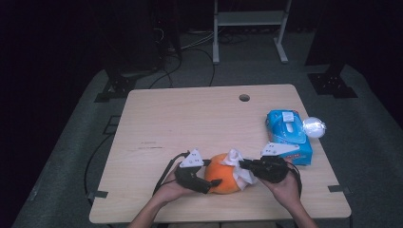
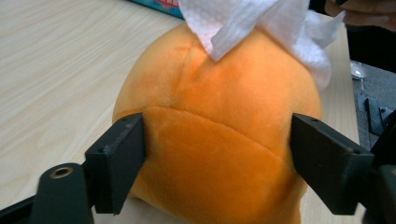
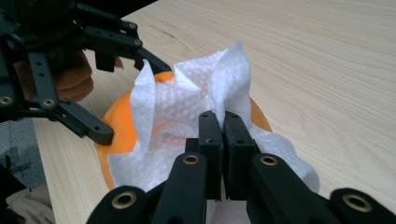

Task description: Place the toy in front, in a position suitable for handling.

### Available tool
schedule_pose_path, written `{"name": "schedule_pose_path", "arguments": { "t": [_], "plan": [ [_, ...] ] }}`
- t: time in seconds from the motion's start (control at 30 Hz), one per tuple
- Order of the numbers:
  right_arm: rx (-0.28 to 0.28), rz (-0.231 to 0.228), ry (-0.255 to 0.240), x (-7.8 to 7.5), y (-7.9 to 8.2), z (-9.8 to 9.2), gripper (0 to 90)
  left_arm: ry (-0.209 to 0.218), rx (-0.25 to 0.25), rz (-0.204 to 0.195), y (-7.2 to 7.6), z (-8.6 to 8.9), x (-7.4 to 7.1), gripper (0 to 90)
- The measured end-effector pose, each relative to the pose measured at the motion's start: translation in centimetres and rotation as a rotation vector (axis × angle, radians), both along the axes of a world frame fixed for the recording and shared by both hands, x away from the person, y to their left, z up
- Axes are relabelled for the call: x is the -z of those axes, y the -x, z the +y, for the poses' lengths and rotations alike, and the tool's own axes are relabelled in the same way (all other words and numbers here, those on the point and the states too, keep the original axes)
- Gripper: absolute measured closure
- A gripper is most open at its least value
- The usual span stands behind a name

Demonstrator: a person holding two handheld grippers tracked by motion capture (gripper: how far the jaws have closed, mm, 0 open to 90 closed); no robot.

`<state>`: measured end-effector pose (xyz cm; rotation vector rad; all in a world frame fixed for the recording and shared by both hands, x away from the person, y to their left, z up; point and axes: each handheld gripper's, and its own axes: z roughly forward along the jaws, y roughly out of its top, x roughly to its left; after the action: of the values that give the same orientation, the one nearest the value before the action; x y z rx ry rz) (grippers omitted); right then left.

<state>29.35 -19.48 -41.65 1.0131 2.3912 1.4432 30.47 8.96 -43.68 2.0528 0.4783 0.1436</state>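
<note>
An orange plush ball [image 1: 219,181] rests near the table's front edge, with a white tissue [image 1: 236,160] draped over its top and right side. My left gripper [image 1: 214,172] comes from the left; its jaws press both sides of the plush ball [image 2: 219,121] and hold it. My right gripper [image 1: 243,165] comes from the right and is shut on a fold of the tissue [image 3: 187,102] on top of the plush ball [image 3: 119,116]. The left gripper [image 3: 134,101] straddles the ball at the far side in the right gripper view.
A blue pack of wipes [image 1: 289,135] lies at the table's right edge, just behind my right hand. A shiny silver ball [image 1: 314,127] sits beside it. The wooden table [image 1: 190,118] has a cable hole [image 1: 244,98] at the back.
</note>
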Motion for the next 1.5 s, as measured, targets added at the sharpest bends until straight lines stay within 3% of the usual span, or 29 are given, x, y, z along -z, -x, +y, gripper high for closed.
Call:
{"name": "schedule_pose_path", "arguments": {
  "t": [0.07,0.13,0.27,0.63,0.7,0.83,0.97,1.13,1.3,1.4,1.5],
  "plan": [
    [-0.01,-0.011,0.0,0.0,0.1,0.3,86.6,0.047,-0.004,-0.027,-0.1,0.0,-0.6,17.5],
    [-0.052,-0.014,-0.031,-0.1,0.3,0.8,86.6,0.041,-0.01,-0.034,-0.2,-0.2,-0.7,17.5],
    [-0.067,-0.042,-0.005,-0.2,0.5,1.6,86.7,0.03,-0.008,-0.005,-0.4,-0.1,0.1,21.5],
    [-0.003,0.048,-0.016,1.0,-0.7,-0.7,86.6,0.008,-0.011,-0.006,0.0,0.1,0.5,23.5],
    [0.011,0.049,-0.004,1.0,-0.7,-1.0,86.6,0.003,-0.009,-0.006,0.0,0.3,0.6,23.5],
    [-0.01,0.027,-0.048,0.4,-0.3,-0.7,86.6,0.003,-0.008,0.002,-0.1,0.5,0.7,23.5],
    [-0.028,0.02,-0.029,0.4,-0.1,-0.3,86.6,-0.003,-0.008,0.002,0.0,0.6,0.7,23.5],
    [0.038,0.075,0.017,1.4,-0.9,-1.1,86.6,-0.001,-0.008,0.002,0.0,0.6,0.7,23.5],
    [-0.009,0.05,-0.071,0.2,-0.3,-1.1,86.6,0.003,-0.009,0.002,-0.1,0.7,0.8,23.5],
    [-0.034,0.052,-0.039,0.5,-0.1,-0.6,86.6,0.002,-0.007,0.002,-0.1,0.7,0.8,23.5],
    [-0.02,0.1,-0.032,1.4,-0.5,-0.8,86.6,0.004,-0.012,0.002,0.0,0.6,0.8,23.5]
  ]
}}
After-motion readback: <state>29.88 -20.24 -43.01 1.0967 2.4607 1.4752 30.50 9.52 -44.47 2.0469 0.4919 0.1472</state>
